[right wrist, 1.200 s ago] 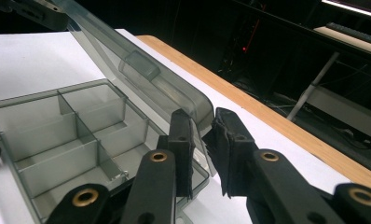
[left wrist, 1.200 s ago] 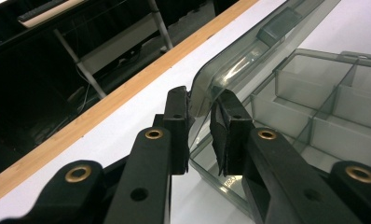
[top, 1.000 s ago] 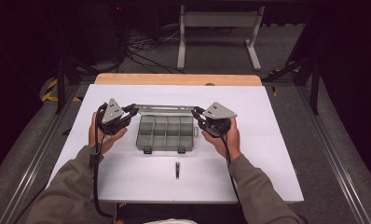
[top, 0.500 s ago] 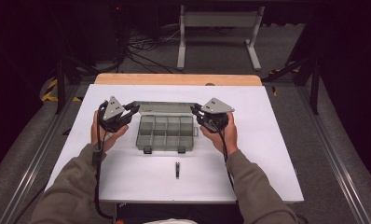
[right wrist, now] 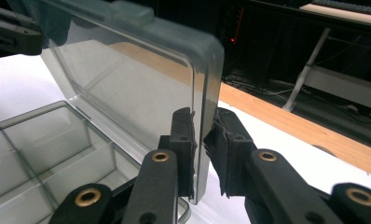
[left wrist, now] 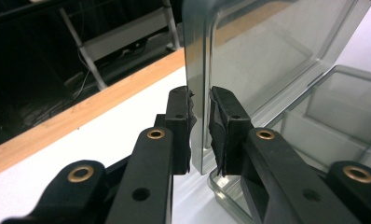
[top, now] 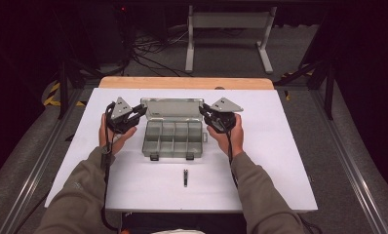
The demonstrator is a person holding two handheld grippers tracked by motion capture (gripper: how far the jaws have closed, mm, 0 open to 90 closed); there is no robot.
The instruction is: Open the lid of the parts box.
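Two tools meet the same part: in the high view the left tool and the right tool each hold a side edge of the lid of a clear grey compartment box lying mid-tabletop. Set against the earlier high views, both hands have shifted a little toward the person and slightly down, and the lid seems to show a bit more of its face; that reads as a lid being swung on its hinge, most likely toward closing, though the direction is a judgement. A small dark pen-like item lies on the white surface nearer the person, apart from the box. In the left gripper view the left tool has its jaws drawn nearly together on the lid edge, with the pads pressing from both sides; the panel stands upright, smoky and see-through, with a raised border. In the right gripper view the right tool likewise pinches the opposite lid edge, narrow gap, pads in contact. Below it the box's divided tray shows bare compartments, translucent walls, nothing stored inside as far as can be seen
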